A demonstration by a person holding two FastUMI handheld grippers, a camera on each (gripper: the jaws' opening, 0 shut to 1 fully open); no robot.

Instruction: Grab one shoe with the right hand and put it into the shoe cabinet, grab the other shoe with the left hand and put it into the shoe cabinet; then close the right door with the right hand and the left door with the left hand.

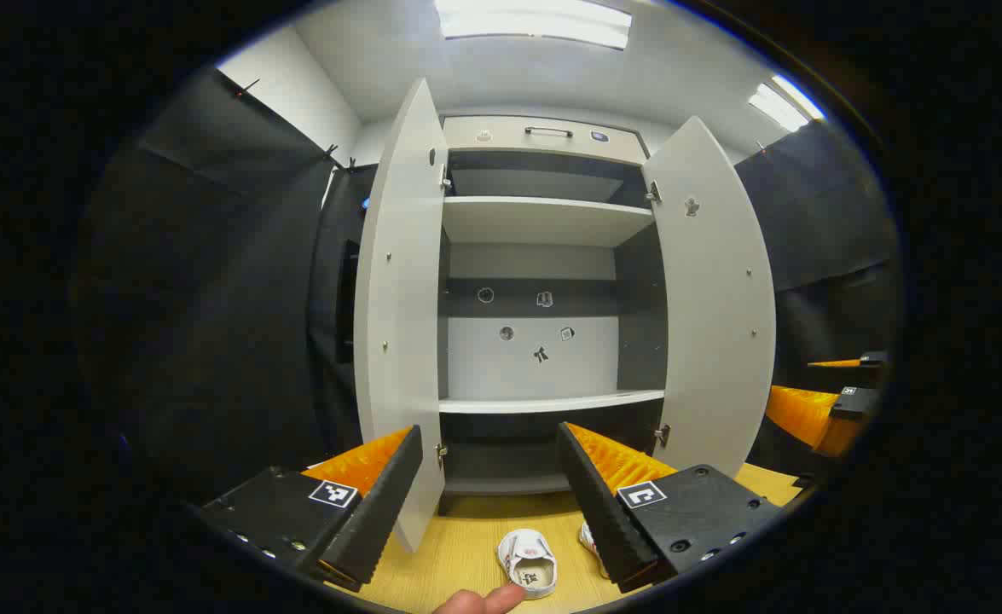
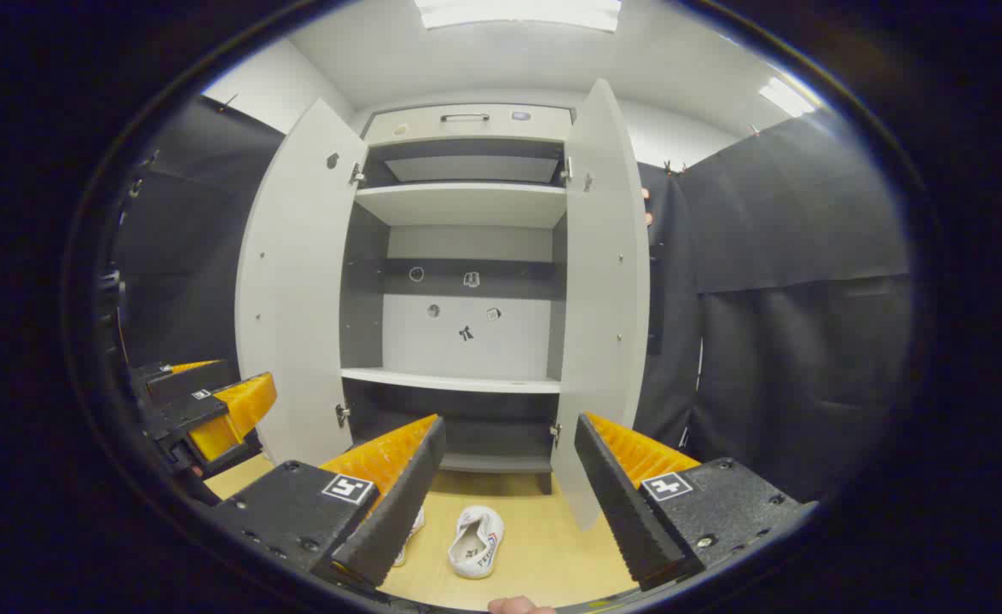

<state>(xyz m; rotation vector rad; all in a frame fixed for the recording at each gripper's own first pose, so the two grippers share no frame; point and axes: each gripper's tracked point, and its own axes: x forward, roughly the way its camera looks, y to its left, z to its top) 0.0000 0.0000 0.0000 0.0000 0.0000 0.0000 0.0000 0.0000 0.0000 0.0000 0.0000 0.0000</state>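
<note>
Left claw (image 1: 490,499) and right claw (image 2: 509,490) are hovering open and empty; two white canvas shoes (image 2: 477,541) are lying below them before the pale open-doored shoe cabinet (image 2: 465,205).

Ahead of the tools, the shoe cabinet (image 1: 543,222) looked like smooth, matt grey-white laminated board, its hinges (image 1: 653,193) and top handle (image 1: 548,130) metallic. Below the fingers, the floor (image 2: 543,546) showed pale wood grain with a matt finish. The shoes (image 2: 476,541) appeared white cloth. To either side, the wall (image 2: 790,222) was matt cloth.
</note>
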